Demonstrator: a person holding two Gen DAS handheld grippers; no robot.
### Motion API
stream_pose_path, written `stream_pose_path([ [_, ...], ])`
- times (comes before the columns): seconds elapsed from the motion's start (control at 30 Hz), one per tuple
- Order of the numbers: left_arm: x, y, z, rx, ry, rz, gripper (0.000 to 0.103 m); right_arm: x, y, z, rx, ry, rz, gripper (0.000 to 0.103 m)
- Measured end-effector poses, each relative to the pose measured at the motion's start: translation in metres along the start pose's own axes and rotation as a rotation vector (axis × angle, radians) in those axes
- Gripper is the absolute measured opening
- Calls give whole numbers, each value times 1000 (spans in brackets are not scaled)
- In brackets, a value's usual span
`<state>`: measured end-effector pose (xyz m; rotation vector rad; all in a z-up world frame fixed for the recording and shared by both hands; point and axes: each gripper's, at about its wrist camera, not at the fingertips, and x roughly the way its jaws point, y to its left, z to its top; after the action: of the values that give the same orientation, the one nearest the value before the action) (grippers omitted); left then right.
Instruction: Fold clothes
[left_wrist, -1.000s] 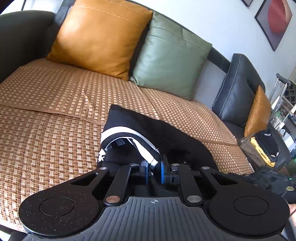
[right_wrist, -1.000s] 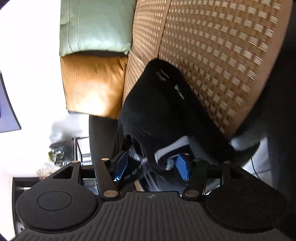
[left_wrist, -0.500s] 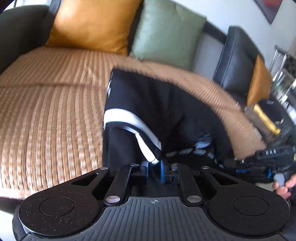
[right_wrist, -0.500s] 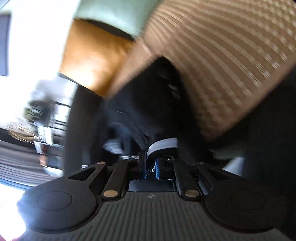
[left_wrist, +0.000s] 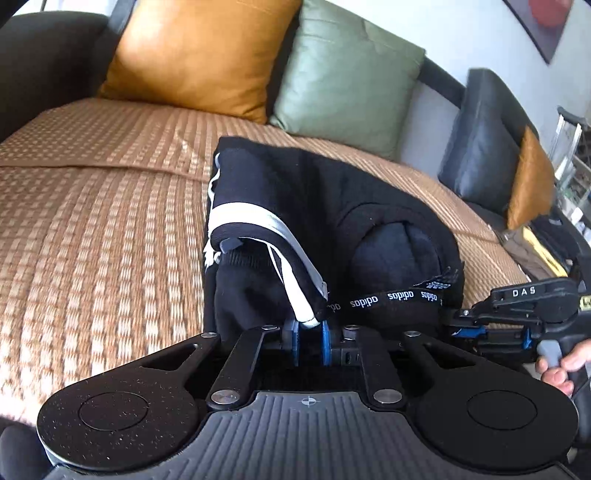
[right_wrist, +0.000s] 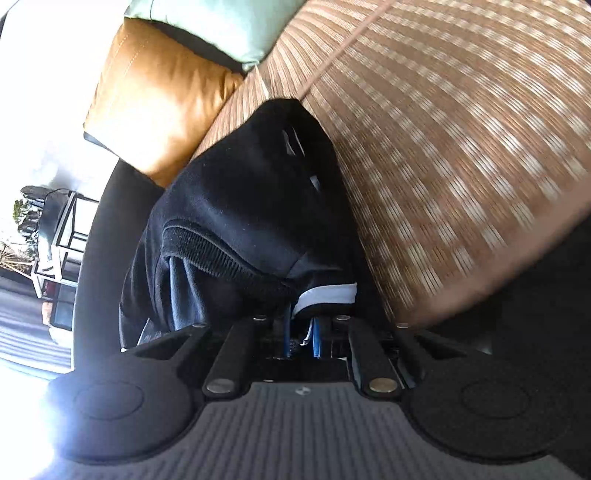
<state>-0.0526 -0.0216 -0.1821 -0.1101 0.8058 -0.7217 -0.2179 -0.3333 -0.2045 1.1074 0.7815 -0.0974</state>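
A black garment (left_wrist: 317, 206) with white stripes and a lettered drawstring lies on the woven sofa mat (left_wrist: 96, 206), its near end lifted. My left gripper (left_wrist: 309, 332) is shut on a white-striped edge of the garment. The right gripper (left_wrist: 465, 330) shows at the right of the left wrist view, held by a hand (left_wrist: 561, 365), at the garment's other near corner. In the right wrist view the right gripper (right_wrist: 300, 338) is shut on the black garment (right_wrist: 251, 192) at its white-edged hem. Between the two grippers the drawstring (left_wrist: 388, 297) stretches across.
An orange cushion (left_wrist: 199, 55) and a green cushion (left_wrist: 347, 74) lean on the sofa back. A dark cushion (left_wrist: 480, 144) and a smaller orange one (left_wrist: 532, 177) stand at the right end. Shelving and clutter (left_wrist: 569, 162) lie beyond the sofa's right side.
The right gripper has gone from open to shut on the garment's hem. Both grippers have drawn the near edge up and towards me, spreading it, with the drawstring now taut between them.
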Motion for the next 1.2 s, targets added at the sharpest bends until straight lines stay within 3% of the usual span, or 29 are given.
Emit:
stream_pose_path([
  [0.3, 48, 10, 54, -54, -16, 63, 9, 48, 23, 55, -40, -83, -6, 13],
  [0.47, 26, 5, 31, -6, -10, 57, 8, 28, 36, 61, -145, -106, 2, 13],
  [0.57, 25, 5, 20, -17, -46, 65, 8, 33, 32, 50, -245, -80, -61, 14],
  [0.67, 9, 3, 23, -12, -49, 57, 18, 36, 34, 43, -286, -99, -80, 16],
  [0.7, 3, 2, 25, -10, -49, 55, 29, 33, 36, 43, -288, -101, -78, 24],
  [0.8, -13, 0, 28, -4, -52, 47, 37, 18, 44, 40, -325, -98, -74, 37],
  [0.9, -36, 15, 44, -90, -105, 76, 62, 1, 49, 42, -347, -135, -66, 49],
  [1.07, -38, 45, 85, -261, -216, 168, 65, -29, 58, 45, -378, -215, -50, 50],
  [1.13, -26, 52, 100, -295, -215, 180, 67, -32, 62, 52, -386, -249, -54, 50],
  [1.2, -13, 52, 108, -309, -175, 133, 68, -26, 63, 62, -379, -265, -63, 52],
])
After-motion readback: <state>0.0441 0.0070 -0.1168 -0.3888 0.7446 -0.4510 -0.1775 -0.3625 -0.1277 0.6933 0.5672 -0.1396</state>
